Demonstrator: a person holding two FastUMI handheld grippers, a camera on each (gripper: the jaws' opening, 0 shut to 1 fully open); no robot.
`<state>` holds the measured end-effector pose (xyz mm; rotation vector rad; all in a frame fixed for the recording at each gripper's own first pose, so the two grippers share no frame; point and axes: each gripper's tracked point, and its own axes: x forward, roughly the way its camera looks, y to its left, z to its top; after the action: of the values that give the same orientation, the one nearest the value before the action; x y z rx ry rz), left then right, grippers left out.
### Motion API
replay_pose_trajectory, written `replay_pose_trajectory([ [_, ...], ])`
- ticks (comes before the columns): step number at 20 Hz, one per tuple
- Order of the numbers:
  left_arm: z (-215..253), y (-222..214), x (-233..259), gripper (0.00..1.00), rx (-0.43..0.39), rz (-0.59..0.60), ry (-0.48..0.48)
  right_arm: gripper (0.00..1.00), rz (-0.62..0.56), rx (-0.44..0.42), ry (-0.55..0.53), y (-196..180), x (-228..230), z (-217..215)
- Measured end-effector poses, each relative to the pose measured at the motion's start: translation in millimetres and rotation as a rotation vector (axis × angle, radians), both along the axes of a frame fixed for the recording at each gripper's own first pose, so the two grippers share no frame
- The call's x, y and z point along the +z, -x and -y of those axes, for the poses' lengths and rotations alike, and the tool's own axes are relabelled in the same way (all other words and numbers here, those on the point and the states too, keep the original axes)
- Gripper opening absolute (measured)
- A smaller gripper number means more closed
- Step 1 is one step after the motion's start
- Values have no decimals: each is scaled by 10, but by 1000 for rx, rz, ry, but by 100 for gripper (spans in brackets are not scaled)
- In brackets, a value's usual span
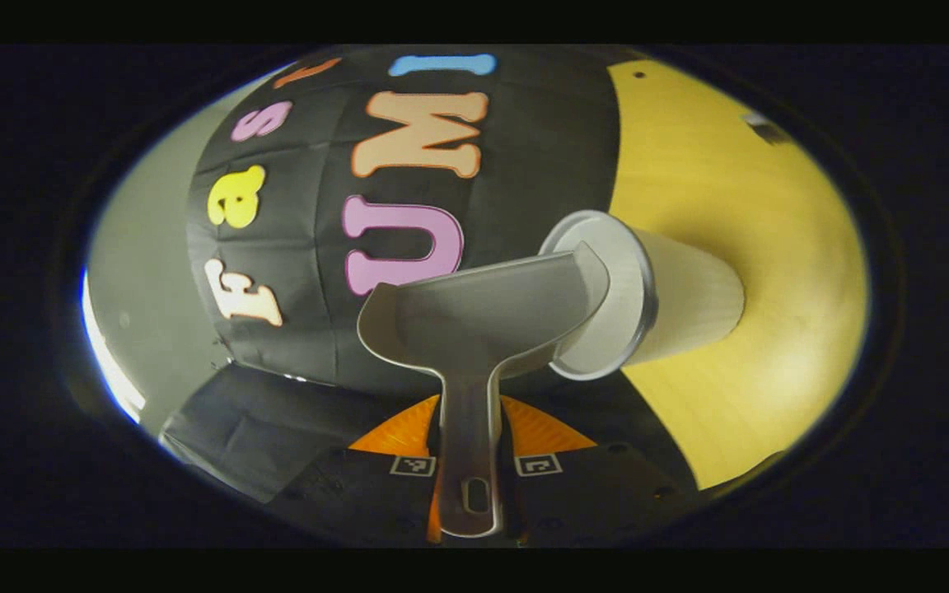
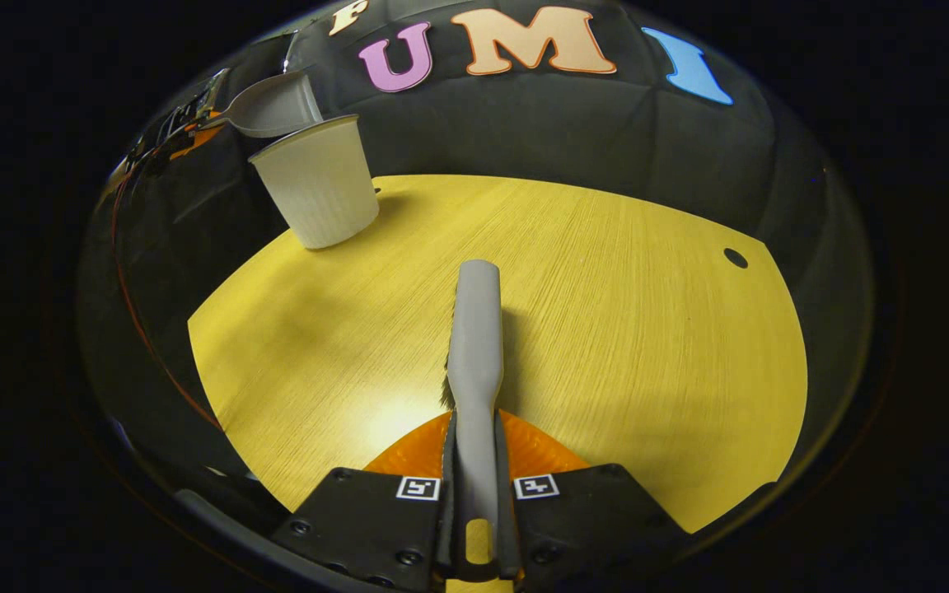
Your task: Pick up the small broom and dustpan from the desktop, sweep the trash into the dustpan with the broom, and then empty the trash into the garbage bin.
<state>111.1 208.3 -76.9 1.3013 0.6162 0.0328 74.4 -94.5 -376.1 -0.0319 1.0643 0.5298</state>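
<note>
**Dustpan tipped at the bin's mouth, broom held over the desk**

In the left gripper view the dustpan [image 1: 483, 317] is seen tilted, its open lip lying across the rim of the garbage bin [image 1: 672, 301], a pale ribbed cup-shaped bin standing on the yellow wooden desk [image 1: 738, 206]. The dustpan's handle is pinched between the fingers of the left gripper [image 1: 468, 478], which are pressed against it from both sides. No trash can be made out inside the pan.

In the right gripper view the small broom [image 2: 475, 338] is held by its handle, clamped between the fingers of the right gripper [image 2: 474, 494]; its head points forward above the desk [image 2: 606, 313], and bristles are glimpsed along its left edge. Whether the bristles touch the desk cannot be told.

Farther off in the same view, at the upper left, the garbage bin [image 2: 318, 185] is seen upright near the desk's far edge, with the dustpan [image 2: 273, 105] just above its rim and the left gripper [image 2: 182, 123] behind it. A dark round hole [image 2: 735, 258] is seen in the desk at the right.
</note>
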Motion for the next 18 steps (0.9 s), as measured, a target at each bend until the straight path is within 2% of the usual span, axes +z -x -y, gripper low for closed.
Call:
replay_pose_trajectory([
  [3, 390, 113, -65, 20, 28, 59, 212, 17, 9, -35, -2, -14, 37, -3],
  [6, 965, 188, -194, 21, 36, 89, 463, 17, 20, -57, 3, -32, 35, -1],
  [8, 1393, 283, -294, 20, 29, 82, 589, 17, 21, -72, 2, -28, 62, -6],
  [10, 1805, 394, -364, 21, -7, 69, 686, 17, 31, -85, 5, -31, 87, 4],
  [13, 2277, 646, -611, 20, -5, 10, 808, 17, 42, -103, 10, -24, 108, -3],
  [18, 2679, 1055, -1036, 21, 21, -81, 891, 17, 54, -131, 24, -1, 81, -28],
])
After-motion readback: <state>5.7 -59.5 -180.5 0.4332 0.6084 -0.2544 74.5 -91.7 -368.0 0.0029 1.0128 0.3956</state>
